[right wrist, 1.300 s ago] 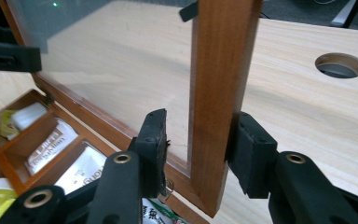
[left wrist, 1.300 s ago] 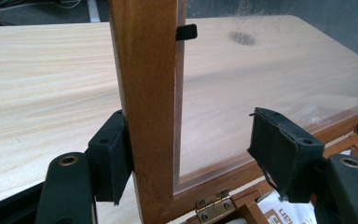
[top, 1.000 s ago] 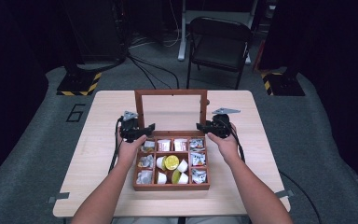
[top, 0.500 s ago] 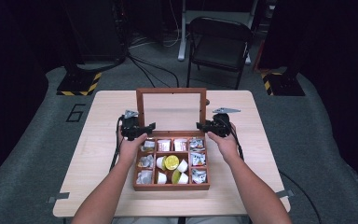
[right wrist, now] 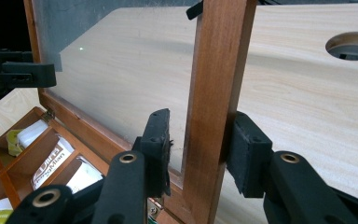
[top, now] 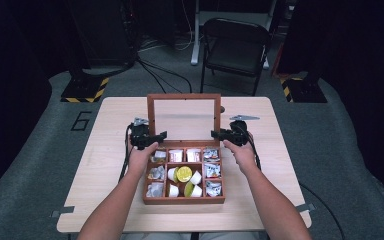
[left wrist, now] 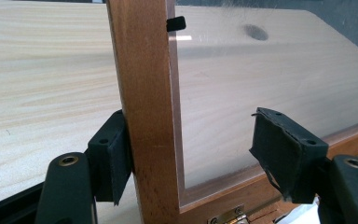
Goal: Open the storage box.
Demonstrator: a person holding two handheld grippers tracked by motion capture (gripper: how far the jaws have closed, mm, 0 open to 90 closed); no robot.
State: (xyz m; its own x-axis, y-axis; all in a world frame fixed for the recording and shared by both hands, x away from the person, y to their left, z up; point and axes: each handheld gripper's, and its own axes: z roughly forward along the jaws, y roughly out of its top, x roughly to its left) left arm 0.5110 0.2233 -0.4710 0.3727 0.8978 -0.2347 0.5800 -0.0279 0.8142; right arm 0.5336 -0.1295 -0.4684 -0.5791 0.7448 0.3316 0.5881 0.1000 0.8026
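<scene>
A wooden compartment box (top: 184, 200) stands on the table with its glass-paned lid (top: 184, 97) upright. My left gripper (top: 161, 136) reaches the lid's left upright. In the left gripper view (left wrist: 193, 151) that wooden upright (left wrist: 144, 93) touches one pad (left wrist: 114, 158), while the other pad stands well off it over the glass (left wrist: 261, 70). My right gripper (top: 215, 134) is at the lid's right upright. In the right gripper view (right wrist: 203, 149) its jaws have just closed a little and clamp the upright (right wrist: 219, 70).
The box holds a yellow-lidded cup (top: 183, 173), small white cups and several packets. The light wooden table (top: 270, 160) has a round hole (right wrist: 352, 45) behind the lid. A black folding chair (top: 235, 45) stands beyond the far edge.
</scene>
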